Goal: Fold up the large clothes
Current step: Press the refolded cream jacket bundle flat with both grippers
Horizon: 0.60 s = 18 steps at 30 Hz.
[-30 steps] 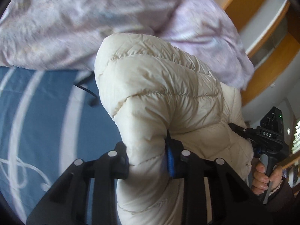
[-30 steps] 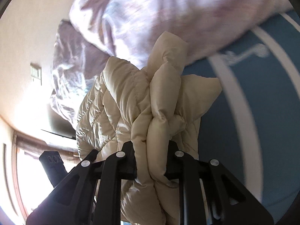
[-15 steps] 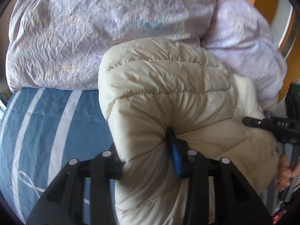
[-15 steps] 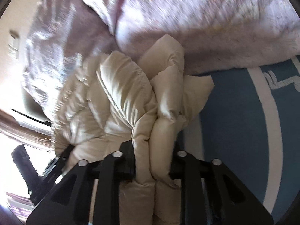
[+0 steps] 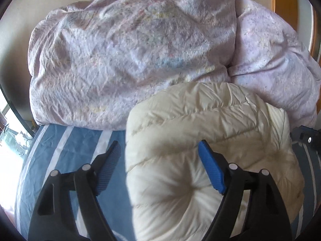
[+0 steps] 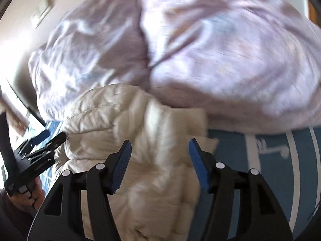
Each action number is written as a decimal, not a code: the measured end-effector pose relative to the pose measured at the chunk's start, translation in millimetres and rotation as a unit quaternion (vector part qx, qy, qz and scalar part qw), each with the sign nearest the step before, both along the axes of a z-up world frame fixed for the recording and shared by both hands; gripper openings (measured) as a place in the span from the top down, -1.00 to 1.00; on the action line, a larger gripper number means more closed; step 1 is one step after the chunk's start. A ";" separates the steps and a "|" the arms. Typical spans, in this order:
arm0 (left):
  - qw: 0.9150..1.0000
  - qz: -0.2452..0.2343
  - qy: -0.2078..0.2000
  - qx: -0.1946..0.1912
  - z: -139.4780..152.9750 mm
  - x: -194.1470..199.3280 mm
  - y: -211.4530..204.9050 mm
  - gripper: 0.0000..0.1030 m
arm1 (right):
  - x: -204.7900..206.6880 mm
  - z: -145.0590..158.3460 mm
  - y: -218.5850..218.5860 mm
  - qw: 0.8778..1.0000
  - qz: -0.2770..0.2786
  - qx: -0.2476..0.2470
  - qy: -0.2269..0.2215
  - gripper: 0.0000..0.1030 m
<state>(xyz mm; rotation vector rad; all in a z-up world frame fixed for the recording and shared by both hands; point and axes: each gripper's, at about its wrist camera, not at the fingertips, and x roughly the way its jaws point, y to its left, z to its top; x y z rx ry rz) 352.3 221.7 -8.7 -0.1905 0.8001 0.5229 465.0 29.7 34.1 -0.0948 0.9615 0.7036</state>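
A cream quilted puffer jacket [image 5: 210, 132] lies folded in a thick bundle on the blue striped bed sheet [image 5: 66, 146], against a lilac duvet. My left gripper [image 5: 160, 150] has its jaws opening; the jacket's left fold still bulges between them, the left pad clear of it and the right blue pad [image 5: 210, 170] beside the fabric. In the right wrist view the jacket [image 6: 144, 140] lies under my right gripper [image 6: 159, 148], whose jaws are opening with puffed fabric between them and gaps at both pads. The left gripper [image 6: 40, 146] shows there at the far left, held by a hand [image 6: 30, 196].
A big crumpled lilac duvet [image 5: 130, 56] fills the far side of the bed right behind the jacket. A beige wall with a switch plate [image 6: 42, 10] stands beyond it. A wooden frame [image 5: 280, 0] rises at the right. Blue sheet [image 6: 260, 160] lies bare to the jacket's right.
Both grippers were shut on folds of the jacket and have let go, jaws spreading. The jacket has sunk onto the bed against the duvet. The right gripper pulled back and rolled; its view is blurred.
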 end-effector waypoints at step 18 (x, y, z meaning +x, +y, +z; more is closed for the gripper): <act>1.000 -0.016 0.010 -0.021 -44.2 28.4 -22.1 -0.68 | 12.2 -70.9 38.8 0.997 0.005 -0.058 -0.045 -0.16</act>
